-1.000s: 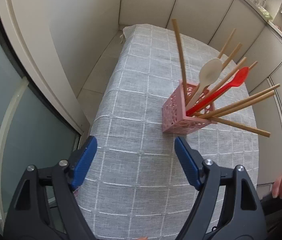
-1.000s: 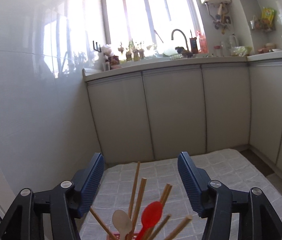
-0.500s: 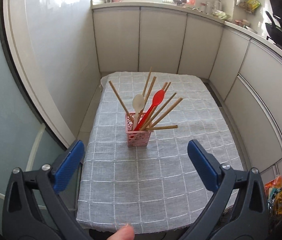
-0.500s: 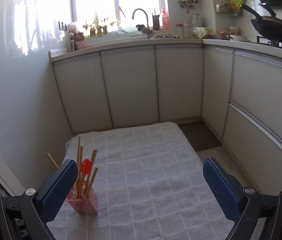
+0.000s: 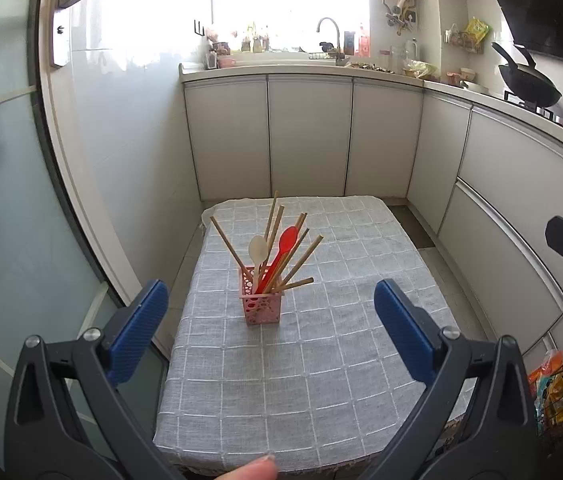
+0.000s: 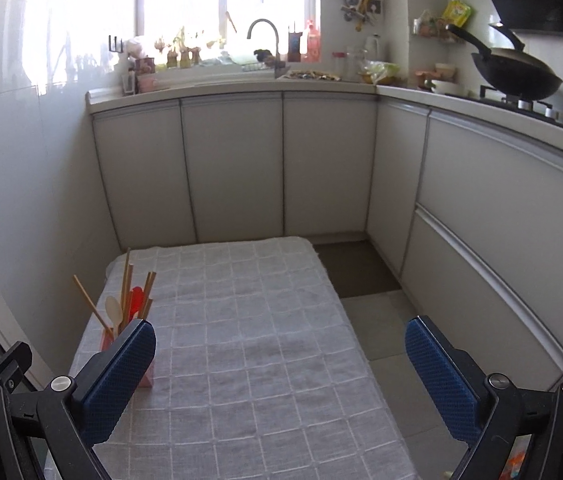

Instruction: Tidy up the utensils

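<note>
Low table (image 5: 321,380) w/ grey checked cloth (image 6: 241,360) draped over all edges, white grid lines. Only item on it: pink perforated basket (image 5: 261,308), upright, left of centre toward the glass-door side. Basket holds wooden chopsticks (image 5: 299,264), white spoon (image 5: 258,249), red spoon (image 5: 287,238), all leaning out the top. Rest of cloth bare.

I see the table (image 5: 321,360) bare everywhere but its left side, where the pink holder (image 5: 261,304) stands with chopsticks (image 5: 301,258) fanning outward above it. Cabinets (image 6: 501,208) wall in the far end and right, leaving a floor aisle (image 6: 377,320).
</note>
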Demonstrator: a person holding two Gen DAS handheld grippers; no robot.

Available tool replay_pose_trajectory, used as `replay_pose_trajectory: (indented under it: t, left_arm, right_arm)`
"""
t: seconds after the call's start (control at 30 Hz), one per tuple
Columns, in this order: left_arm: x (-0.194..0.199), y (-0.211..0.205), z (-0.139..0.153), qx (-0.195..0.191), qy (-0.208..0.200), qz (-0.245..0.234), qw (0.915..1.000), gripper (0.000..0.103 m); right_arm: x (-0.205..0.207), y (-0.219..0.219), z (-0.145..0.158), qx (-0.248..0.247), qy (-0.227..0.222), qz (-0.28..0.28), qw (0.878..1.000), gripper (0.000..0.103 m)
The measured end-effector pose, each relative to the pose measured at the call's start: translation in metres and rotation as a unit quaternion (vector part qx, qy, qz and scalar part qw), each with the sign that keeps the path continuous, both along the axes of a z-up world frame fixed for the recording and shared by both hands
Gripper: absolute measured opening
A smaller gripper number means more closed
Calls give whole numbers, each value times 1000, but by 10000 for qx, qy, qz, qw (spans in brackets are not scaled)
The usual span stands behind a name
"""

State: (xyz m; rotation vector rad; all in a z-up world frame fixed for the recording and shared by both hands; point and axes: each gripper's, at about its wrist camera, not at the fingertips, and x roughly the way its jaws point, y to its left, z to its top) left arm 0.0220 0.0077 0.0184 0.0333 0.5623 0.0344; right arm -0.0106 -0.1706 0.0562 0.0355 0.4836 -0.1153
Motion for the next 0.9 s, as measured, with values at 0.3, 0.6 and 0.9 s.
replay_pose_trajectory:
  t: [0.3, 0.6, 0.9]
  left_arm:
    - [2, -13, -5, 77, 90, -126, 9999, 102]
    - [1, -15, -5, 70, 98, -122, 9999, 102]
    - [-1, -15, -5, 57, 72, -97, 9999, 102]
  right_arm:
    - [14, 3, -15, -47, 244, 128, 9996, 102]
    - [15, 5, -18, -45, 268, 198, 9994, 102]
    - [14, 6, -17, -32, 229, 198, 9995, 102]
